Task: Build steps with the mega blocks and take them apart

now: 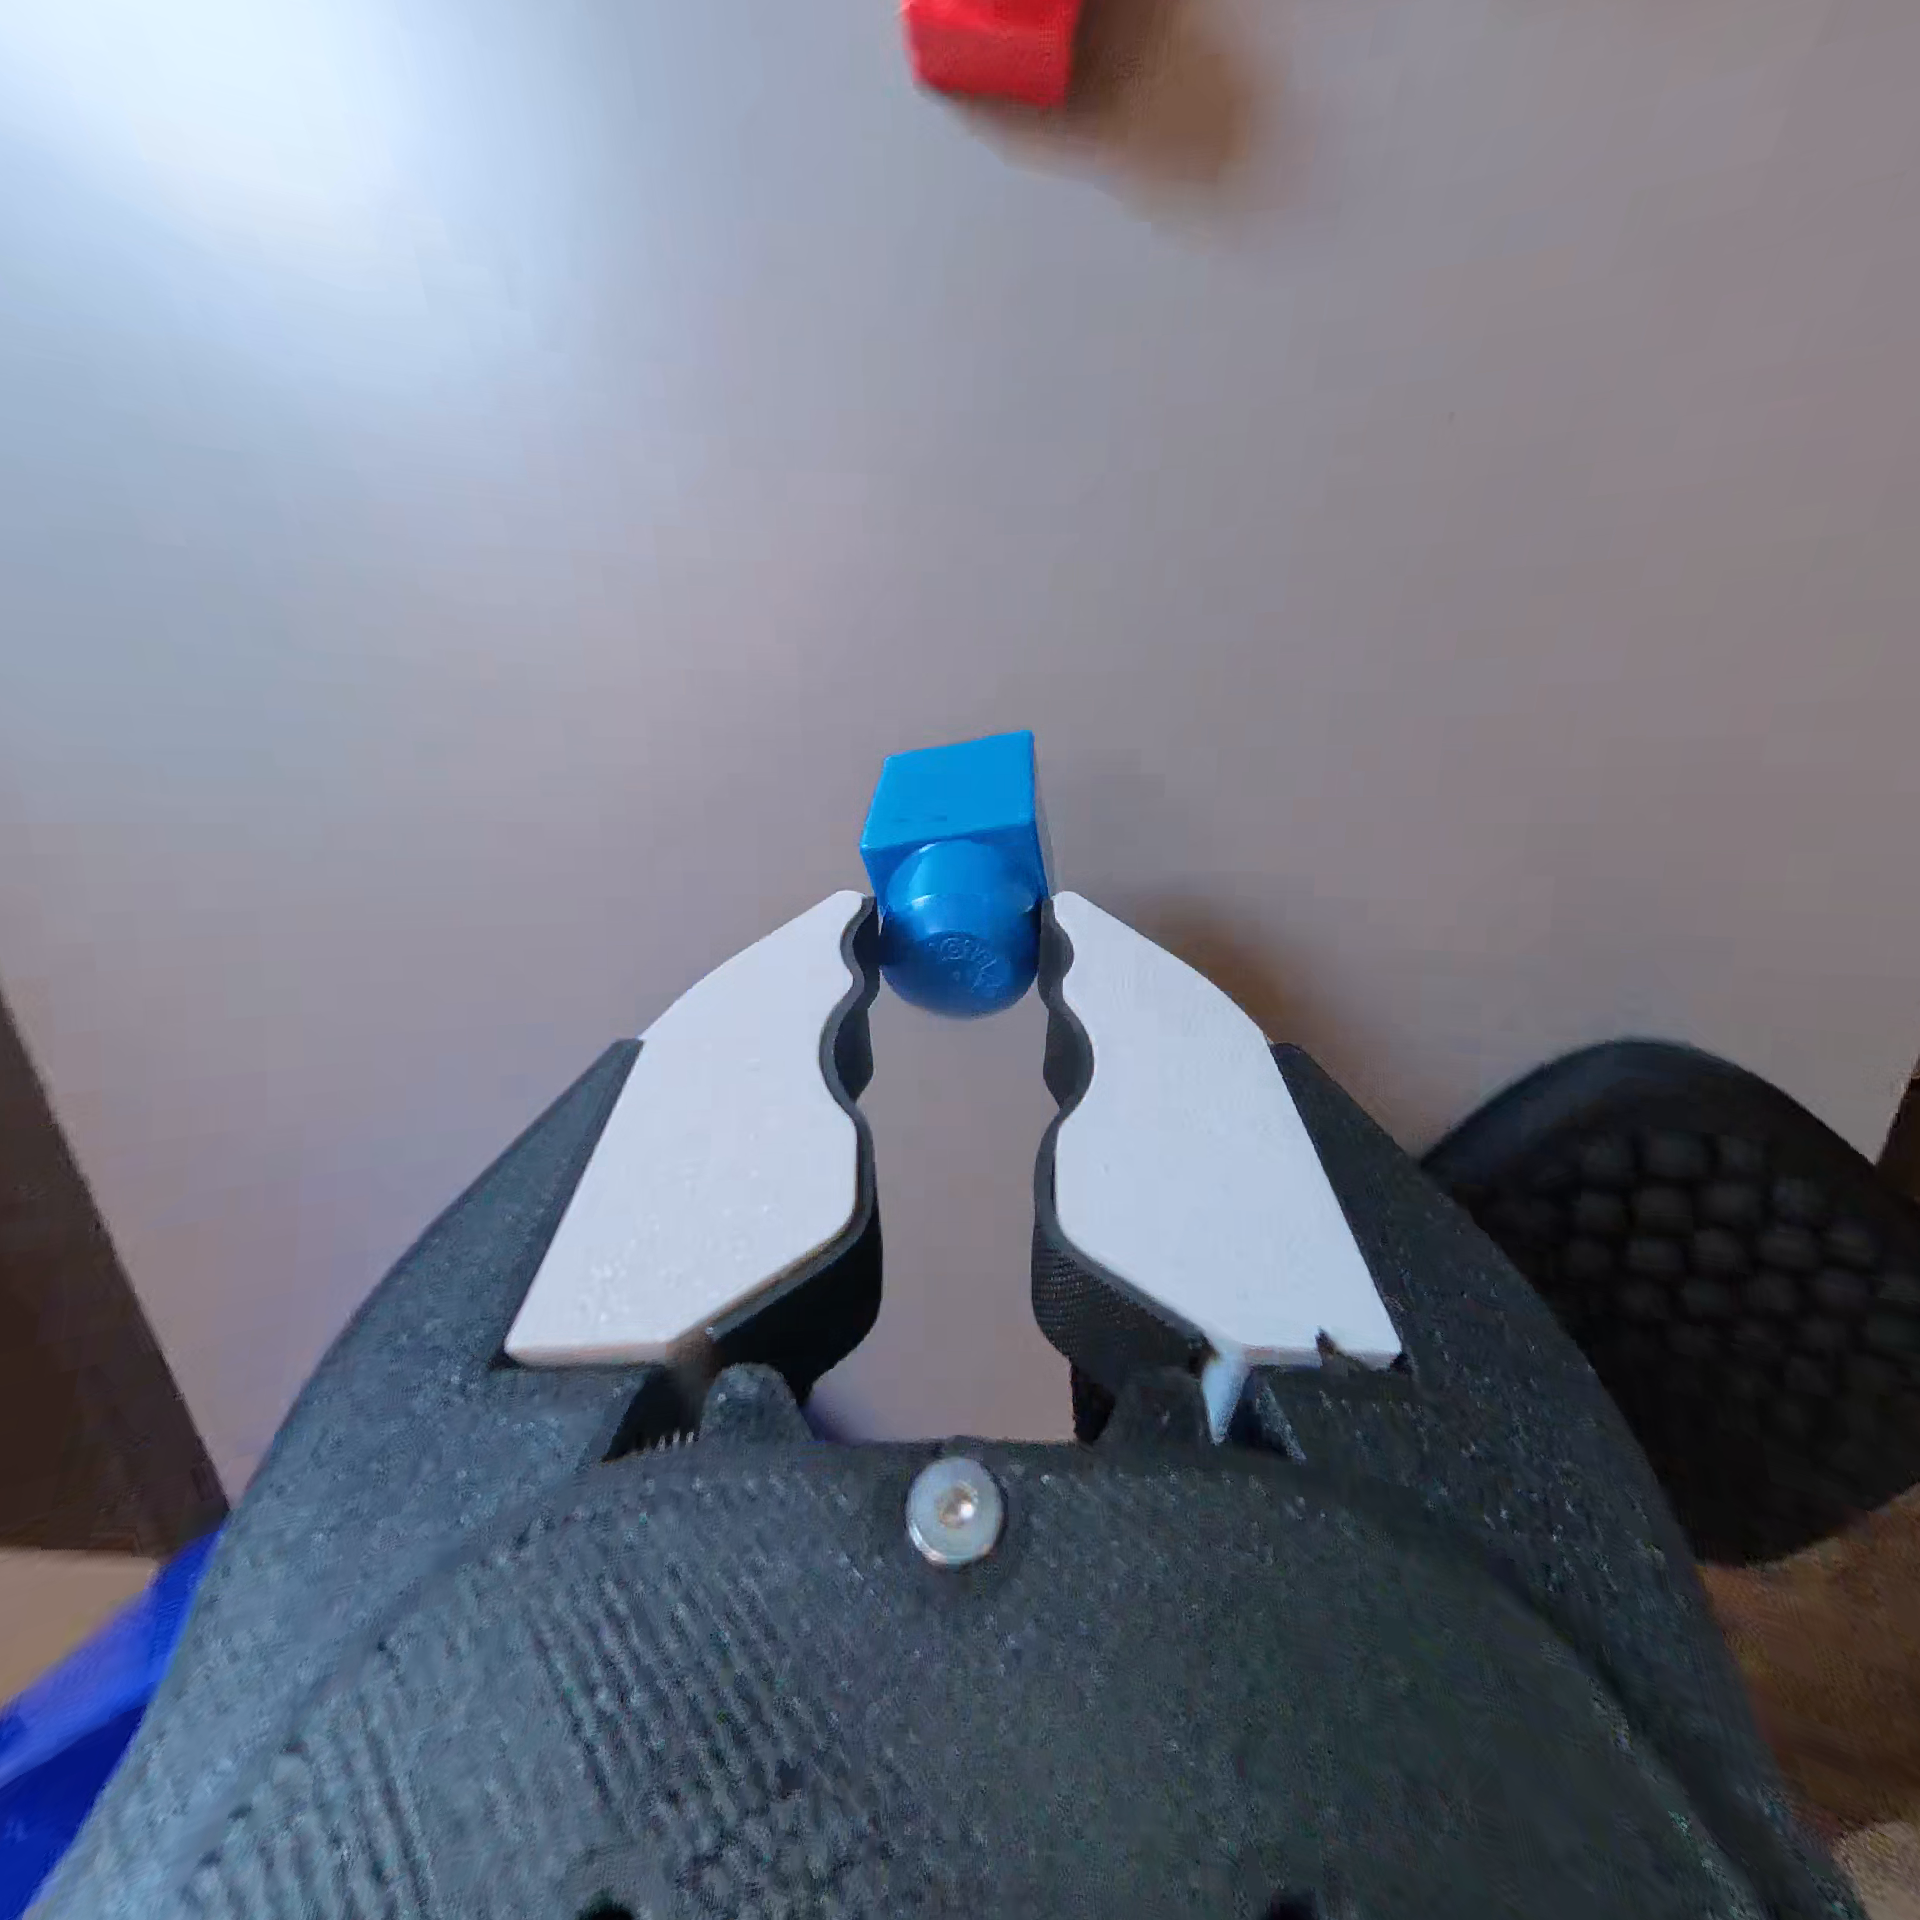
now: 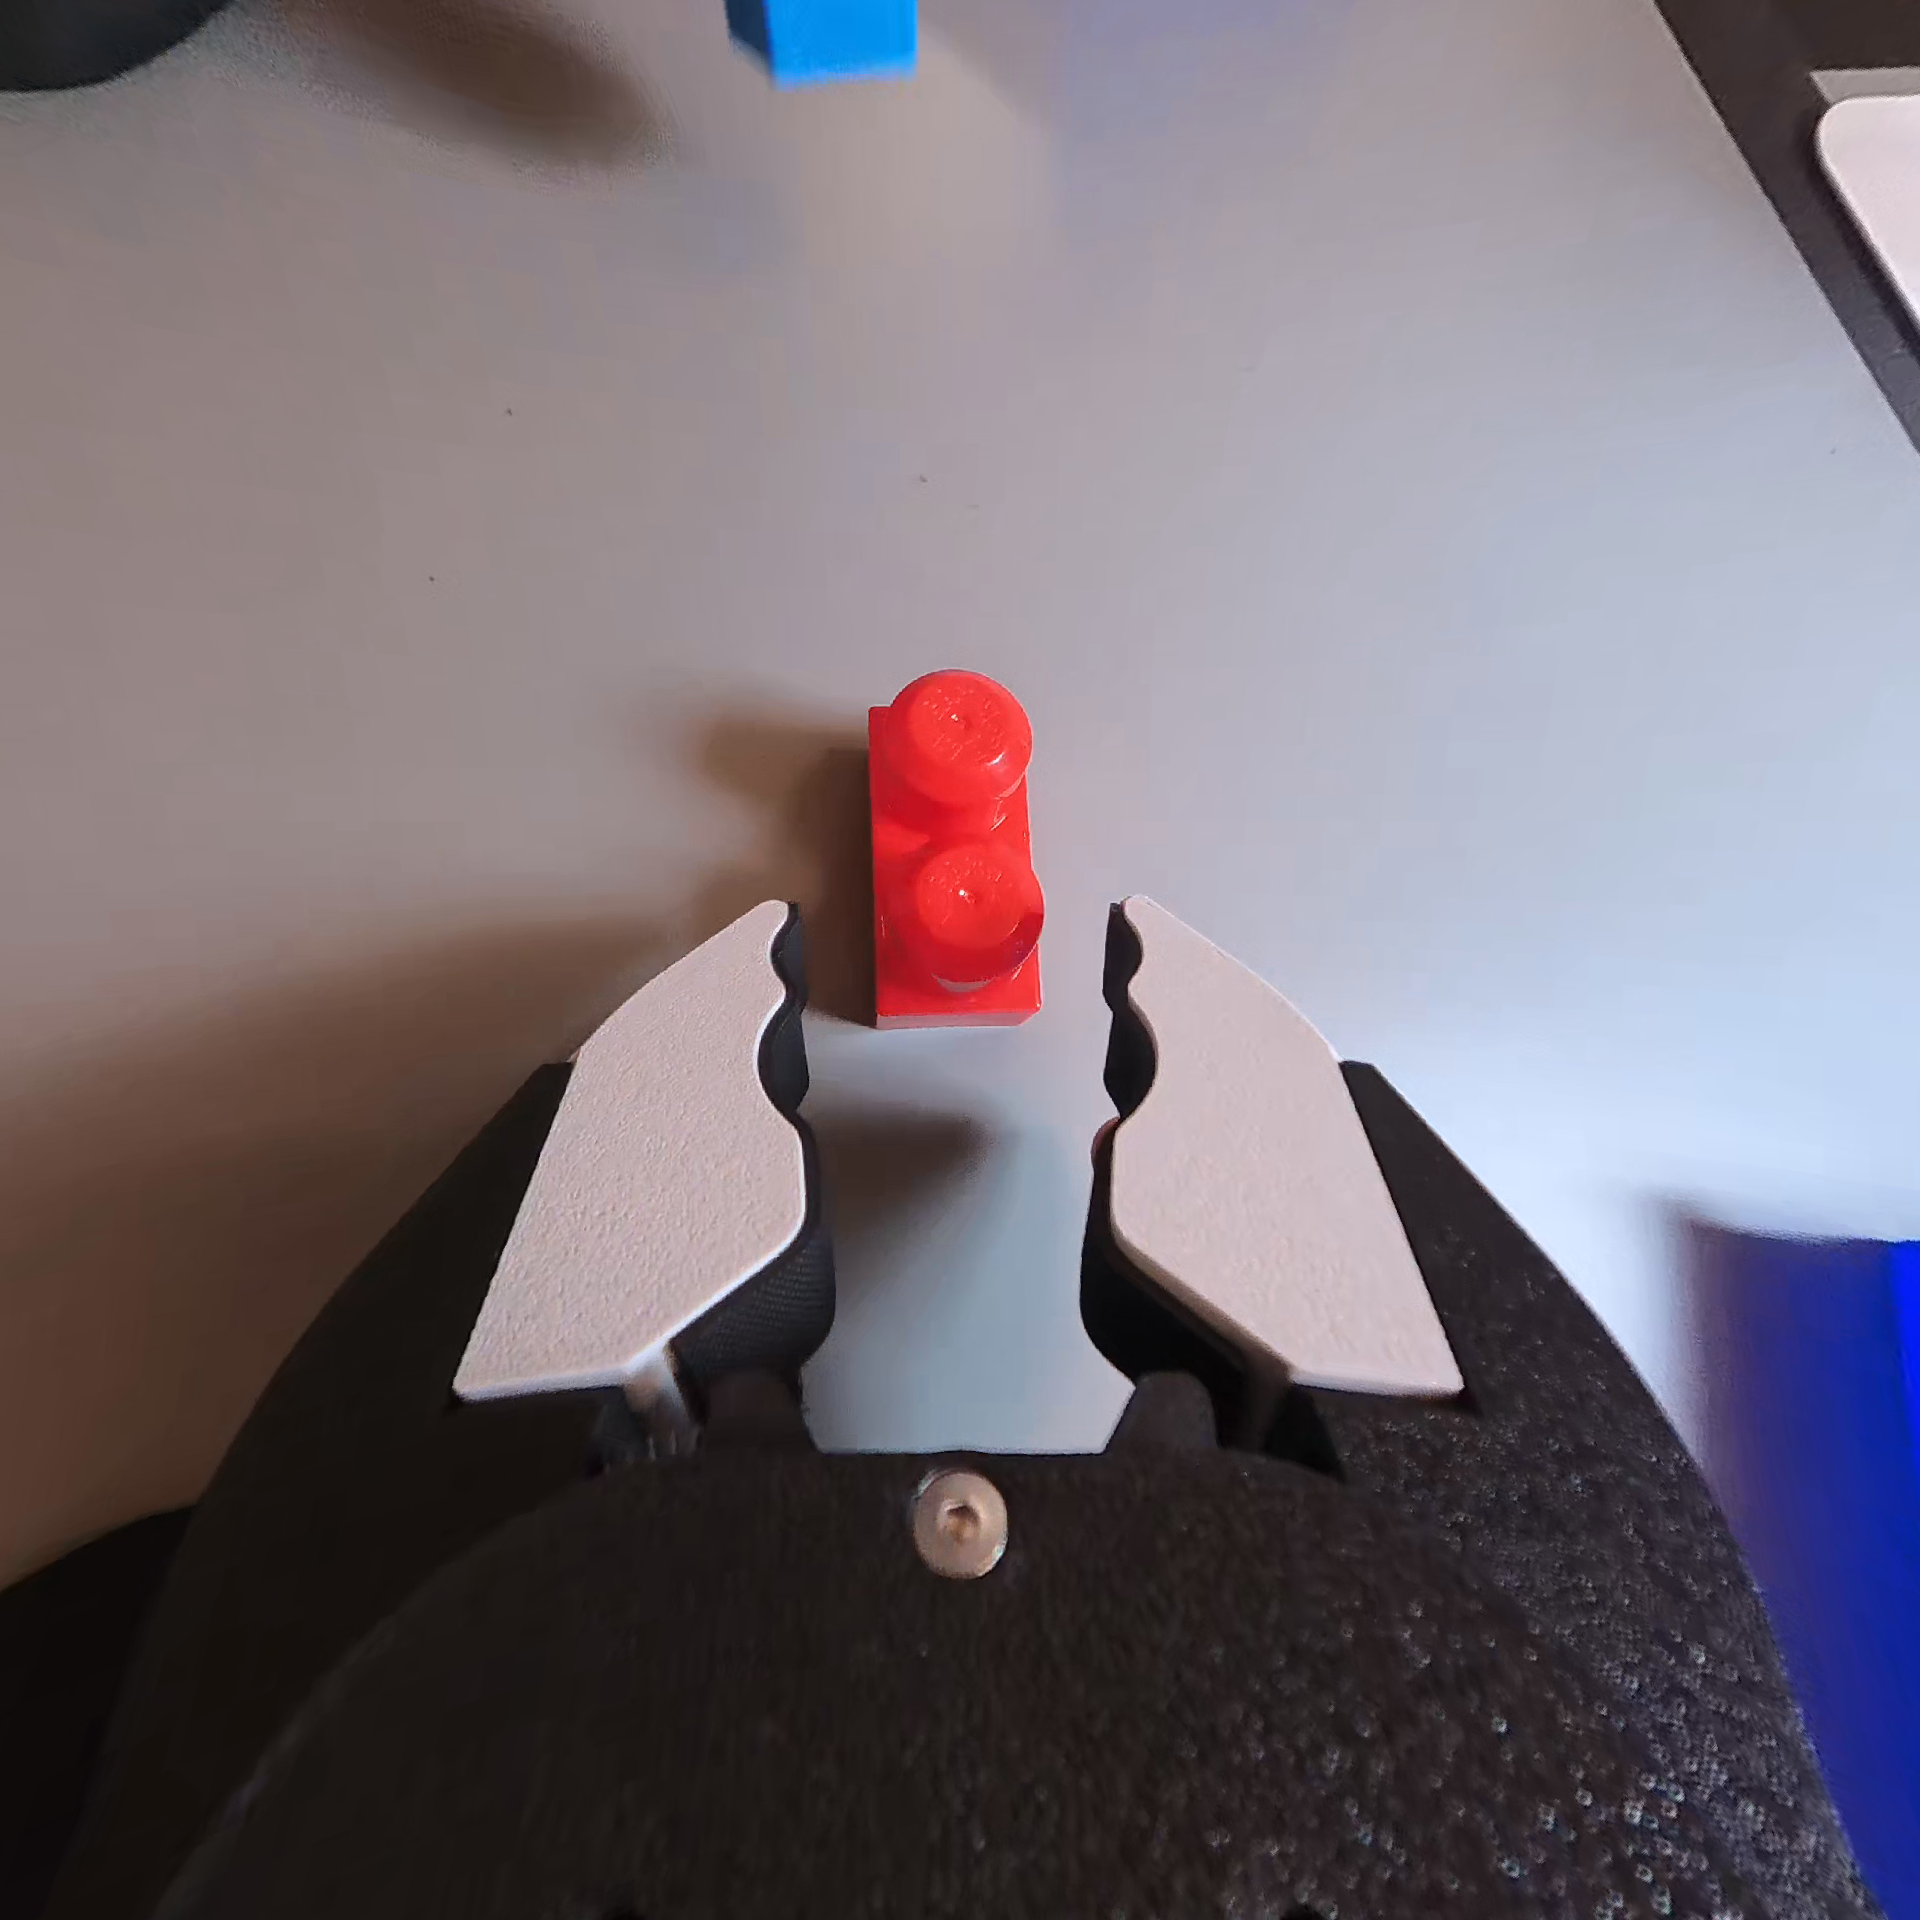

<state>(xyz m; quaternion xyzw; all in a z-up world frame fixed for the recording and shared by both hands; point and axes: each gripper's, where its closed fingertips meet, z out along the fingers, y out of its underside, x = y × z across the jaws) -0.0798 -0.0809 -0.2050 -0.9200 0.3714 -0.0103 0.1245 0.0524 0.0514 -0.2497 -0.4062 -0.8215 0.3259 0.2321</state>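
Though unheld, red block (image 2: 951,894) lengthwise

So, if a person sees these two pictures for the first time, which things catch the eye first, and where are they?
In the left wrist view, the small blue block stands out: the left gripper is shut on its round stud, above the pale table. In the right wrist view, the red two-stud block lies on the table just ahead of the open right gripper, between its fingertips but not touched.
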